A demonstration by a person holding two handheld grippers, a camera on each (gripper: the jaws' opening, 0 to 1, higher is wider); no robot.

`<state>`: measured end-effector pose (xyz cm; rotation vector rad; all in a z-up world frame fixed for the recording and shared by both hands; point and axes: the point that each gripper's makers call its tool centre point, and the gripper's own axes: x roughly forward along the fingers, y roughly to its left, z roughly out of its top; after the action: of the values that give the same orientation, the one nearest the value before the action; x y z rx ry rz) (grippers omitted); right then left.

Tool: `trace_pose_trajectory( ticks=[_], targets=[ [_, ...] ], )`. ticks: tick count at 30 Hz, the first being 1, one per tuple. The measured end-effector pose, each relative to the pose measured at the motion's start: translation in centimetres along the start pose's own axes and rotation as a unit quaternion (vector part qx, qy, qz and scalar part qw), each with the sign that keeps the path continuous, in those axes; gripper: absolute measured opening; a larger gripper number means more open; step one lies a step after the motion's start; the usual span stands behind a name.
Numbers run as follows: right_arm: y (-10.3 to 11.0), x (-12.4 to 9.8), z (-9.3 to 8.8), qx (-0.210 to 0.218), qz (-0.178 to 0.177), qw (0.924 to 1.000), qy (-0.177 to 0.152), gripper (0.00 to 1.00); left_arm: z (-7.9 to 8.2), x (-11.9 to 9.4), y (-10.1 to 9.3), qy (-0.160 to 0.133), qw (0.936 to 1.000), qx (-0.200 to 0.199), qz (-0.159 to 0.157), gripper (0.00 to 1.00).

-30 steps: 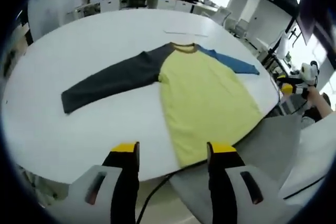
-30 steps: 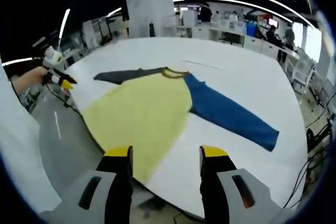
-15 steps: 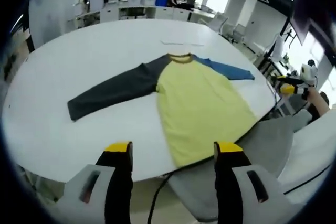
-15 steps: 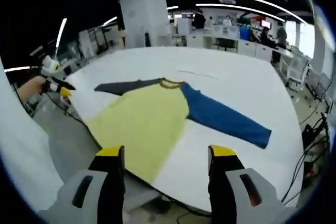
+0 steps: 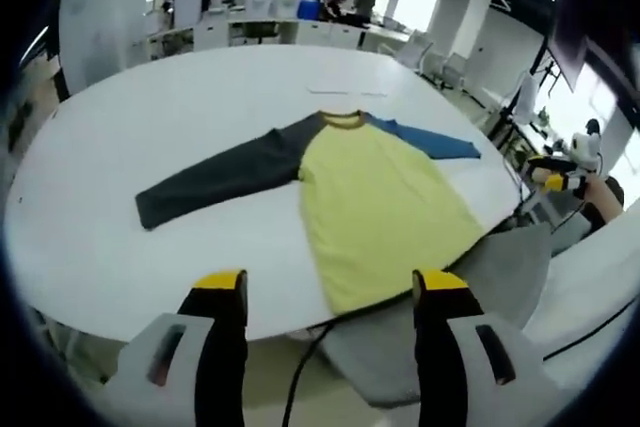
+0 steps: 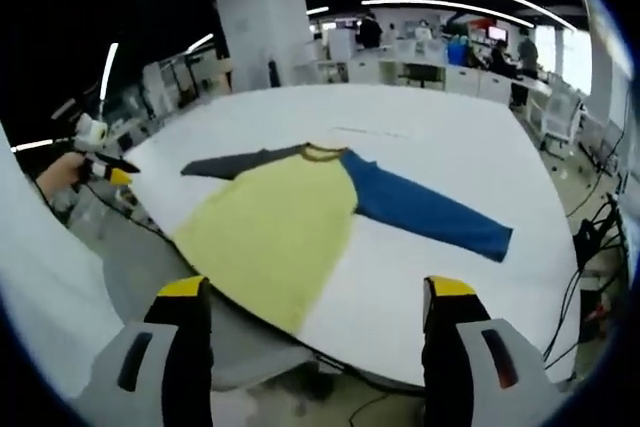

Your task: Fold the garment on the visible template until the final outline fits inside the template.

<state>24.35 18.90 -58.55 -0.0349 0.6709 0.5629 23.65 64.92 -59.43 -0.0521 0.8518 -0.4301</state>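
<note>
Surface: white, round surface (image 5: 120, 147) under me, in an open office hall with desks and people far behind.
Left gripper: my left gripper (image 5: 330, 292) hangs off the near edge, jaws wide apart, gripping nothing; it also shows at the left of the right gripper view (image 6: 118, 176).
Right gripper: my right gripper (image 6: 317, 300) sits short of the surface edge, jaws wide, nothing between them; it also appears at the right of the left gripper view (image 5: 555, 180).
Shirt: long-sleeved shirt (image 5: 380, 207) lies flat and unfolded, hem at the near edge.
Body: yellow.
Sleeves: dark grey sleeve (image 5: 220, 172) stretches one way, blue sleeve (image 6: 425, 212) the other.
Collar: points away from me.
Template: thin outline (image 5: 345, 90) just beyond the collar, too faint to read.
</note>
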Motion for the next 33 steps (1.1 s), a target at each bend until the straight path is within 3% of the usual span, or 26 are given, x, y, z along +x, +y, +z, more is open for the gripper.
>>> trace_pose_trajectory(
  ticks=[14,19,22,33],
  targets=[
    [0.8,-0.5,-0.2,-0.003,0.008,0.9999,0.008,0.97,-0.2,-1.3,-0.9,0.010,0.9995,0.027,-0.011,0.80],
    [1.4,-0.7,0.3,0.004,0.016,0.9998,-0.007,0.99,-0.2,-1.5,-1.2,0.017,0.9990,0.039,-0.014,0.92],
    [1.8,-0.8,0.0,0.007,0.021,0.9998,0.001,1.00,-0.4,-1.4,-1.3,0.026,0.9985,0.046,-0.012,0.99],
    [2.2,-1.1,-0.4,0.000,0.020,0.9998,0.006,1.00,-0.6,-1.6,-1.9,0.034,0.9978,0.053,-0.019,0.99]
  ],
)
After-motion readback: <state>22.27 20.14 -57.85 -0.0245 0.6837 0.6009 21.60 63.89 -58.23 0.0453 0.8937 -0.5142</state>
